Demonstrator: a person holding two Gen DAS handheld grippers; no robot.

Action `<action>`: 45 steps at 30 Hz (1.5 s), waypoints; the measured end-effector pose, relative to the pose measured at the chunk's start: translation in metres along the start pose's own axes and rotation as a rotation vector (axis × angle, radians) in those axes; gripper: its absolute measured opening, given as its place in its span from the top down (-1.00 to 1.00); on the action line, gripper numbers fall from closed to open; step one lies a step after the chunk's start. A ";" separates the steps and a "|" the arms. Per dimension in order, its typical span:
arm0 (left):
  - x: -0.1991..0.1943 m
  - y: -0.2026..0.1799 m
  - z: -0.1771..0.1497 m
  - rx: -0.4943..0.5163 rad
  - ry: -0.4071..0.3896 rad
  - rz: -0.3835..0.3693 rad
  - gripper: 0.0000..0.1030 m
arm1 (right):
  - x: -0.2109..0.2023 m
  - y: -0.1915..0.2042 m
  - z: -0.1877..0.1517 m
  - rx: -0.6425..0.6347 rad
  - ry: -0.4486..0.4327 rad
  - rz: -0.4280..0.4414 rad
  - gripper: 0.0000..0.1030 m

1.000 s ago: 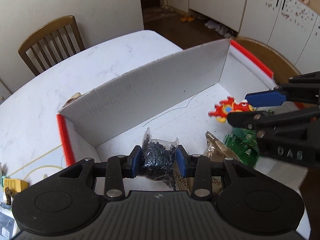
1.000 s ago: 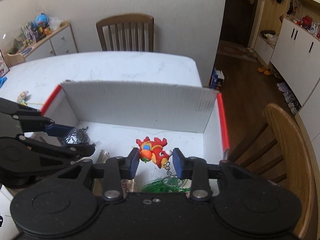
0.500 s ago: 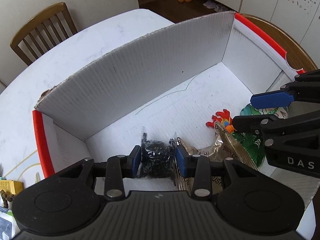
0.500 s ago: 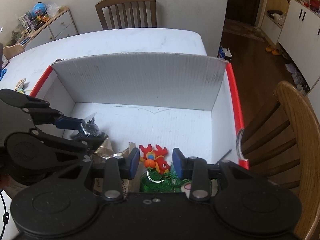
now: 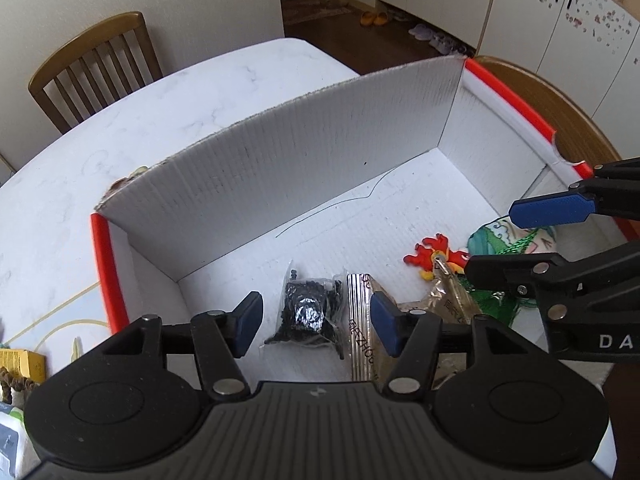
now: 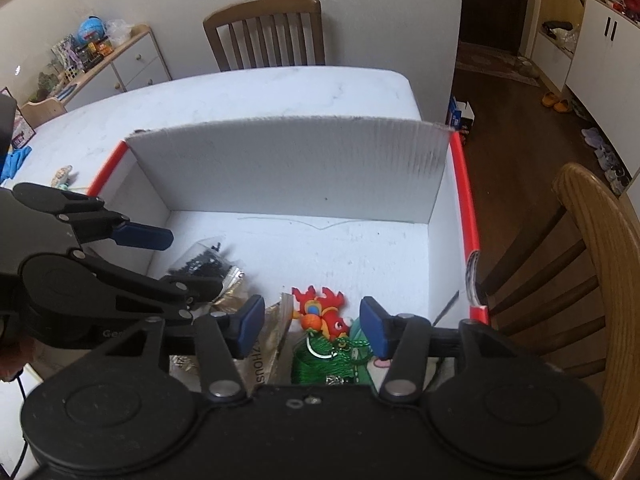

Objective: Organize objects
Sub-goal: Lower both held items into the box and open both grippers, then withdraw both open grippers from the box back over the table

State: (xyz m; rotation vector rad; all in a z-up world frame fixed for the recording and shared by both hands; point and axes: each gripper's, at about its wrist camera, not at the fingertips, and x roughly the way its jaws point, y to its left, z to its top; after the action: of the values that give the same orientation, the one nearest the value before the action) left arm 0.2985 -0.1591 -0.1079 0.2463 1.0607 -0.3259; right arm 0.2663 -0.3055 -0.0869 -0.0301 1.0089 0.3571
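Observation:
A white cardboard box [image 5: 280, 184] [image 6: 288, 168] with red rims stands on the table. On its floor lies a clear bag of small black pieces [image 5: 310, 314] [image 6: 202, 266]. My left gripper [image 5: 316, 322] [image 6: 176, 260] hovers just over that bag, its jaws opening and the pads off it. A red dragon keychain [image 6: 320, 314] [image 5: 434, 258] rests on the box floor by a green tassel [image 6: 324, 360]. Over the keychain my right gripper [image 6: 312, 326] [image 5: 496, 240] is opening too, its pads clear of the toy.
A gold foil packet [image 5: 448, 300] [image 6: 260, 348] lies between the bag and the keychain. Wooden chairs [image 6: 580, 280] [image 5: 96, 68] stand at the table's right and far sides. Small items [image 5: 20, 364] sit on the white table [image 5: 180, 100] left of the box.
Both grippers lowered their loads onto the box floor and opened. The bag of black pieces and the dragon keychain now lie free.

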 end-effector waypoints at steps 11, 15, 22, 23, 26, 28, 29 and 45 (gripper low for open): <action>-0.051 0.009 -0.011 -0.027 -0.113 -0.016 -0.14 | -0.034 0.016 0.000 -0.016 -0.060 0.023 -0.37; -0.070 0.017 -0.016 -0.038 -0.148 -0.025 -0.20 | -0.048 0.023 0.000 -0.026 -0.088 0.036 -0.48; -0.099 0.036 -0.032 -0.088 -0.196 -0.029 -0.27 | -0.067 0.038 -0.002 -0.046 -0.119 0.063 -0.54; -0.102 0.039 -0.035 -0.096 -0.201 -0.029 -0.34 | -0.070 0.041 -0.002 -0.048 -0.123 0.066 -0.57; -0.111 0.046 -0.041 -0.112 -0.224 -0.025 -0.41 | -0.077 0.050 -0.002 -0.052 -0.140 0.075 -0.64; -0.117 0.051 -0.046 -0.119 -0.233 -0.019 -0.43 | -0.080 0.056 -0.004 -0.054 -0.150 0.082 -0.67; -0.119 0.053 -0.048 -0.123 -0.237 -0.015 -0.49 | -0.082 0.060 -0.004 -0.056 -0.155 0.083 -0.71; -0.156 0.107 -0.098 -0.180 -0.311 -0.010 -0.74 | -0.086 0.123 -0.009 -0.046 -0.189 0.127 -0.89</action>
State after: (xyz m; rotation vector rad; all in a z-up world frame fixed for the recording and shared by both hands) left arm 0.1897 -0.0038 -0.0112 0.0271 0.7777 -0.2654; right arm 0.1800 -0.2153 -0.0036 0.0259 0.8176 0.4900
